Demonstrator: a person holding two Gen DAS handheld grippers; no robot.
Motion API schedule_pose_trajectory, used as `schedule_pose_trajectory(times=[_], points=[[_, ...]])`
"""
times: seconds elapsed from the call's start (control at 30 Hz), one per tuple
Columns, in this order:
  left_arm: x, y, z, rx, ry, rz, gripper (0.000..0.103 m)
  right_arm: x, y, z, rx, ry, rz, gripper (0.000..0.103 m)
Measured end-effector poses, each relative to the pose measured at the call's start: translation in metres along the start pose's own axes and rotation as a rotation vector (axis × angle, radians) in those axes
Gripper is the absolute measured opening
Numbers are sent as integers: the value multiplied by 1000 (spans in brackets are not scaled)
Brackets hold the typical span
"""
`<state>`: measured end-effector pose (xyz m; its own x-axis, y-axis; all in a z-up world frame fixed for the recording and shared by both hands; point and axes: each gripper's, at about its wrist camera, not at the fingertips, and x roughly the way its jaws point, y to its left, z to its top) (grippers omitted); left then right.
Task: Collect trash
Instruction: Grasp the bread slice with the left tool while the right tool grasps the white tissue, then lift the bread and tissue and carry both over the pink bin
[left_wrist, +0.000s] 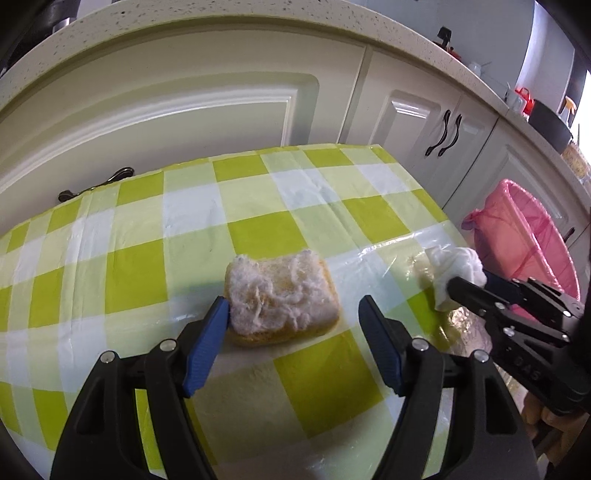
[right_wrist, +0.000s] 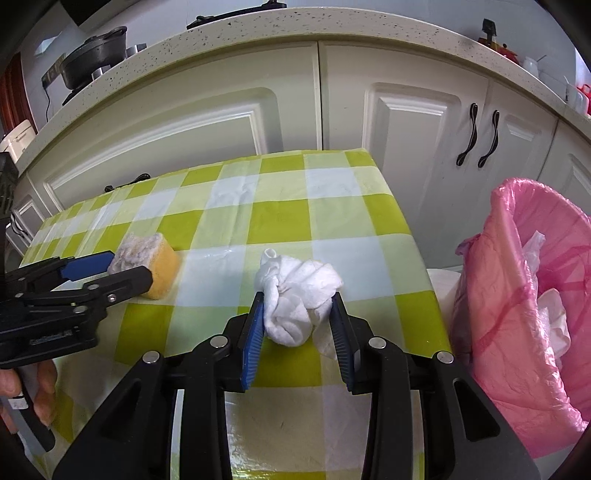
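Observation:
A yellow sponge with a white fuzzy top (left_wrist: 282, 301) lies on the green-checked table (left_wrist: 147, 236). My left gripper (left_wrist: 295, 306) is open around it, the left pad touching its side, the right pad apart. It also shows in the right wrist view (right_wrist: 146, 264), with the left gripper (right_wrist: 118, 267) at it. My right gripper (right_wrist: 299, 301) is shut on a crumpled white tissue (right_wrist: 295, 295), held just over the table near its right edge. The tissue also shows in the left wrist view (left_wrist: 454, 271), held by the right gripper (left_wrist: 469, 284).
A bin with a pink bag (right_wrist: 532, 295) stands right of the table and holds crumpled white paper; it shows in the left wrist view too (left_wrist: 532, 236). White cabinet doors (right_wrist: 229, 122) and a speckled counter (right_wrist: 295, 22) run behind the table.

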<state>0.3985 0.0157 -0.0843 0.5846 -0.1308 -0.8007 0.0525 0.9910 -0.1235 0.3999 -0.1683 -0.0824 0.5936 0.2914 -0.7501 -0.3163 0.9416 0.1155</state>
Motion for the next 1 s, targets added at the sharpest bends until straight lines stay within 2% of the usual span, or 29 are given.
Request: schedule_pose_trajectory(times=[0.13,0.2,0.3,0.57,1.0], points=[[8,-6,3,29,26,53,68,-5,-3,0,8,-8,4,34],[11,-6,4,35,39,79,61,-8,-3,0,11,-14,5,34],[7,-5,4,23,31,62,58,-14,-2,1,10,-23,9,34],[-31,-3,-4,-9,-20,37,58,-44,-3,-2,22,-58,12,34],[-97,-23,-25,-13,-95,5,58,-104,-11,-24,51,-105,12,34]])
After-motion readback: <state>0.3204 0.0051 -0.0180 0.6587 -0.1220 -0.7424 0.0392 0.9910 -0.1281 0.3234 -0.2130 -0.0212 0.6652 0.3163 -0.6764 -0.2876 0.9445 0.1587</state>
